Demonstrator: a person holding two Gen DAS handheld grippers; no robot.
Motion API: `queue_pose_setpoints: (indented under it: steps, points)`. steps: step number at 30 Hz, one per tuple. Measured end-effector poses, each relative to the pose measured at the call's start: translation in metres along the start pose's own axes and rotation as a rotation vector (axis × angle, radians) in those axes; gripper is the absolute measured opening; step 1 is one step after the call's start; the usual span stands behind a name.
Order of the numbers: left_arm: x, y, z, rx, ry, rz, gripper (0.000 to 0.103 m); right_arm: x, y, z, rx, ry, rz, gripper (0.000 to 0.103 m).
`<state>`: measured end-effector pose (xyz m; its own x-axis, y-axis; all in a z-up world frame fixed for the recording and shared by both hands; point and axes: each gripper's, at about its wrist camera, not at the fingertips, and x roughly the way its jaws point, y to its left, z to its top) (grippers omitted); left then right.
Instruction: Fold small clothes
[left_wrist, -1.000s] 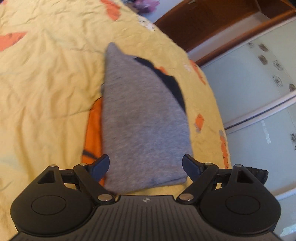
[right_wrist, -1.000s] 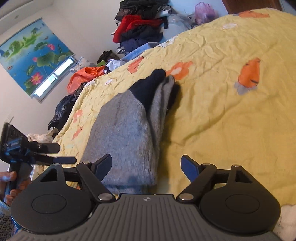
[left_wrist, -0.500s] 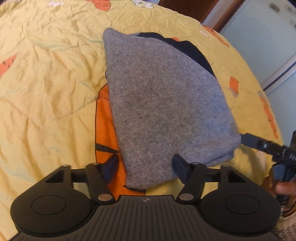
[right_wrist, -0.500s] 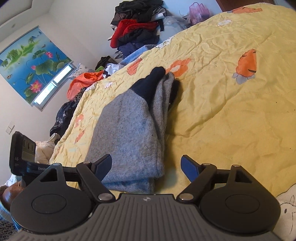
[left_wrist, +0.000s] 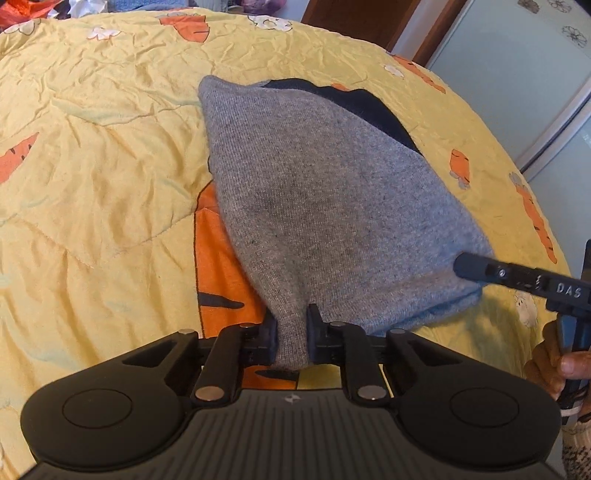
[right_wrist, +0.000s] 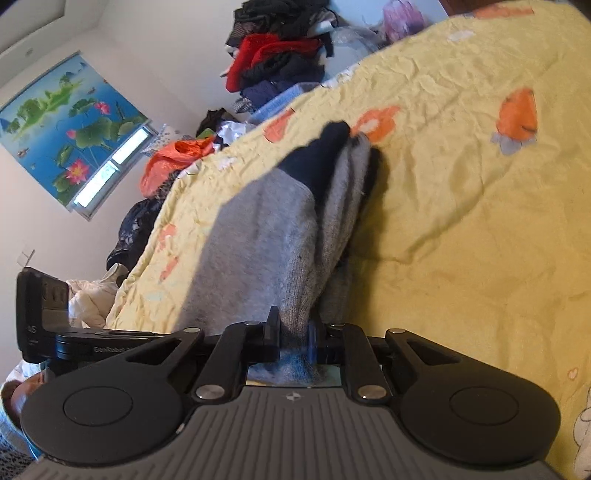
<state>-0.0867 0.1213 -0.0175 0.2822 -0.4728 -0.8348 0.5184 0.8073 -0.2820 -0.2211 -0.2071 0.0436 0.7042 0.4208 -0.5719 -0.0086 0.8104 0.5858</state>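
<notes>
A folded grey knit garment (left_wrist: 325, 206) with a dark navy part (left_wrist: 369, 107) at its far end lies on the yellow carrot-print bedspread (left_wrist: 92, 177). My left gripper (left_wrist: 291, 332) is shut on the garment's near left corner. My right gripper (right_wrist: 293, 339) is shut on the garment's (right_wrist: 266, 240) other near corner; one of its fingers (left_wrist: 476, 267) shows at the garment's right edge in the left wrist view. The navy part (right_wrist: 317, 158) also shows in the right wrist view.
The bedspread (right_wrist: 461, 221) stretches wide to the right. A pile of dark and red clothes (right_wrist: 280, 55) sits beyond the bed, with an orange bag (right_wrist: 173, 162) nearby. A wardrobe door (left_wrist: 517, 74) stands past the bed's far right edge.
Both grippers were open around the garment's near edge; they have moved in and closed on its near corners. The near edge is now bunched between the fingers.
</notes>
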Motion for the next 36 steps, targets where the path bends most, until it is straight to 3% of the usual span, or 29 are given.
queue_pose_setpoints:
  steps: [5,9,13,14,16,17,18,20,23,26,28,30,33,36]
  points:
    - [-0.007,0.004,-0.001,0.036,-0.008,0.000,0.014,-0.005,0.023,0.003,-0.060,-0.004,-0.010,0.019]
    - [-0.003,0.010,-0.005,0.049,-0.001,0.003,0.014,0.007,0.018,-0.004,-0.086,0.037,-0.091,0.019]
    - [0.000,0.014,-0.008,0.044,-0.006,0.005,0.017,0.014,0.001,-0.011,-0.058,0.082,-0.148,0.029]
    - [-0.001,0.012,-0.008,0.058,-0.006,0.012,0.020,0.009,0.002,-0.011,-0.065,0.072,-0.157,0.040]
    - [-0.008,0.012,-0.008,0.049,-0.015,0.057,0.045,-0.004,0.011,-0.005,-0.115,0.024,-0.190,0.049]
    - [-0.014,0.012,-0.007,0.045,-0.031,0.076,0.066,-0.009,0.016,-0.002,-0.145,-0.004,-0.200,0.049]
    - [-0.024,0.014,-0.005,0.031,-0.066,0.080,0.079,-0.012,0.020,0.003,-0.166,-0.026,-0.189,0.049]
    - [-0.046,0.021,0.001,-0.032,-0.156,0.019,0.088,-0.009,0.026,0.015,-0.203,-0.053,-0.149,0.049]
    - [-0.059,0.021,0.015,-0.111,-0.246,-0.085,0.090,0.017,0.034,0.023,-0.287,-0.045,-0.183,0.051]
    - [-0.036,0.011,0.019,-0.160,-0.250,-0.191,0.090,0.046,0.043,0.016,-0.374,-0.005,-0.202,0.051]
    - [-0.012,0.003,0.014,-0.154,-0.219,-0.169,0.090,0.056,0.048,0.005,-0.441,0.007,-0.248,0.051]
    - [0.010,0.001,0.004,-0.129,-0.192,-0.164,0.090,0.065,0.048,-0.008,-0.544,0.024,-0.353,0.050]
    - [0.012,-0.003,-0.009,-0.031,-0.224,-0.062,0.089,0.049,0.047,-0.006,-0.503,0.002,-0.324,0.049]
    - [-0.005,0.002,-0.011,-0.056,-0.224,0.013,0.090,0.022,0.055,-0.004,-0.490,-0.073,-0.299,0.050]
